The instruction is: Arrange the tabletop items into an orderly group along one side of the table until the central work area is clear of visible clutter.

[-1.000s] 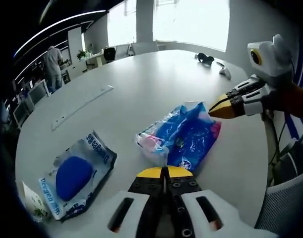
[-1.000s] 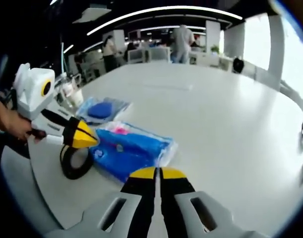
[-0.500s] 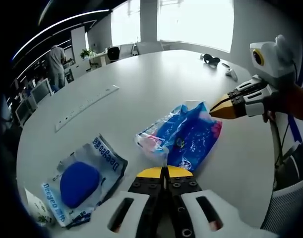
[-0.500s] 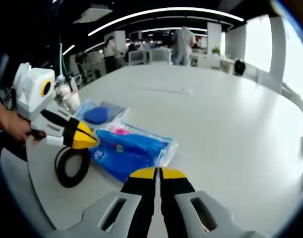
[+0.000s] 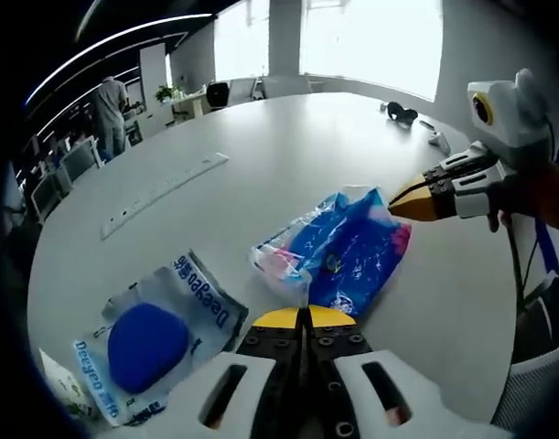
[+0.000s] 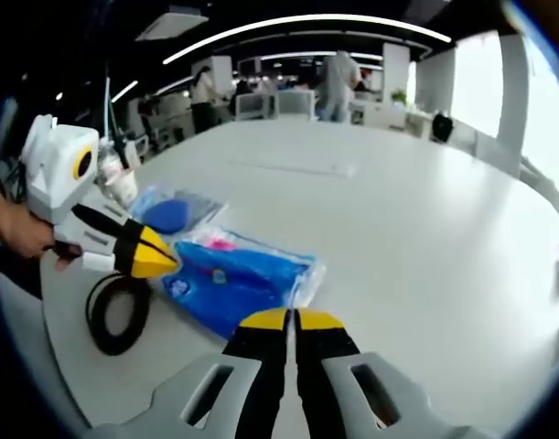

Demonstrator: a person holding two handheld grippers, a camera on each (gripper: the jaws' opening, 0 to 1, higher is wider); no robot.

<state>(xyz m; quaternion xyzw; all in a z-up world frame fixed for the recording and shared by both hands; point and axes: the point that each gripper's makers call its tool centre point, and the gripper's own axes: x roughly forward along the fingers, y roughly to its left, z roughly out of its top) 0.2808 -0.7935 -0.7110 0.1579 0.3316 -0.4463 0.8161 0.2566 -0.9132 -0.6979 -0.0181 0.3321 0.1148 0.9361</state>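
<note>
The left gripper (image 5: 303,317) has eased back a little, its jaws clenched on nothing over the blue packet (image 5: 338,251) lying mid-worktop (image 5: 288,146). The right gripper (image 6: 293,319) hovers likewise clenched and empty. A sponge pack (image 5: 151,343), black tape roll (image 6: 114,315) and clear ruler (image 5: 165,192) lie nearby.

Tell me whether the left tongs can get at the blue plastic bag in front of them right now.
Probably yes. The left tongs, jaws shut, sit right at the near edge of the blue plastic bag with nothing between. The right tongs hover at its far corner, so they may crowd it.
</note>
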